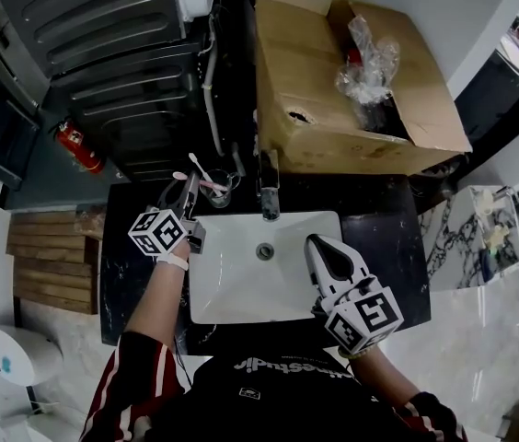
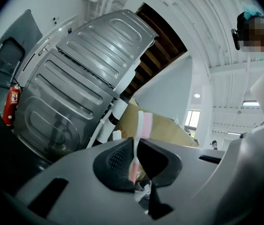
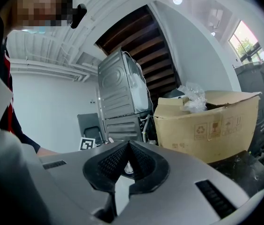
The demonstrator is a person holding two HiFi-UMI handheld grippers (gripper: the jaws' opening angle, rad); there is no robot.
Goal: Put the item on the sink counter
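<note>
A pink toothbrush (image 2: 137, 149) stands upright between the jaws of my left gripper (image 2: 136, 146), which is shut on its handle, the bristle head up. In the head view my left gripper (image 1: 189, 187) is over the black counter (image 1: 140, 256) left of the faucet, its tips beside a clear glass cup (image 1: 219, 191), where the pink toothbrush (image 1: 206, 184) shows. A white brush (image 1: 201, 168) leans out of the cup. My right gripper (image 1: 319, 245) hangs over the right side of the white sink basin (image 1: 232, 293), shut with nothing in it (image 3: 128, 144).
A faucet (image 1: 269, 196) stands at the basin's back edge. Behind the counter sits a big open cardboard box (image 1: 333, 90) with crumpled plastic inside. A grey appliance (image 1: 103, 35) and a red fire extinguisher (image 1: 80, 145) are at the back left.
</note>
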